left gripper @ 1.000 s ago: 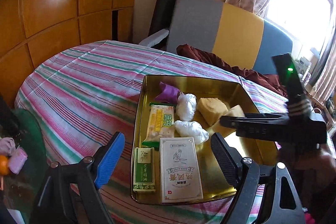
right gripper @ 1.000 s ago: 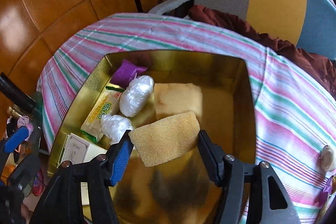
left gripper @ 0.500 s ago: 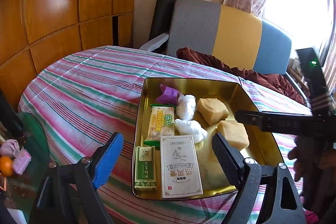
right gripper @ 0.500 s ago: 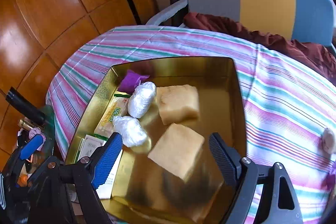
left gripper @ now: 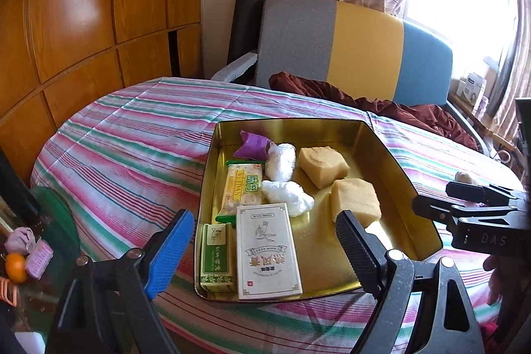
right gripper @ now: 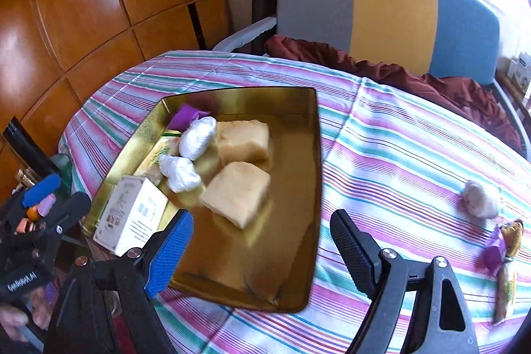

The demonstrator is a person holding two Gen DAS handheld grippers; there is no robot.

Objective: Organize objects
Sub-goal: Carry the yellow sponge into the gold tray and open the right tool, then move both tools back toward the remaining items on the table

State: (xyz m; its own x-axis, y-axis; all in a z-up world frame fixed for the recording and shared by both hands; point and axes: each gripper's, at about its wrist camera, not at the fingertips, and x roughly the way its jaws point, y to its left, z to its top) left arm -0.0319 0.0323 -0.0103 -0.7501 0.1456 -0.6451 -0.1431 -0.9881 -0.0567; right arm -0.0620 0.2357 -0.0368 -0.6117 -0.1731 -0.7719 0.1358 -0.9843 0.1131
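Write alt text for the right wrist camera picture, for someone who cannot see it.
An open, empty right gripper hangs over a gold tray on a striped tablecloth; the tray holds two yellow sponge blocks, white wrapped bundles and a white box. A few small items lie loose on the cloth at right.

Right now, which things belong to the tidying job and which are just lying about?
Job:
- gold tray with two yellow cakes, white wrapped balls, boxes, biscuit pack, purple sweet
- still loose on the cloth: white ball, purple-wrapped sweet

Lying about:
- chair, maroon cloth, orange
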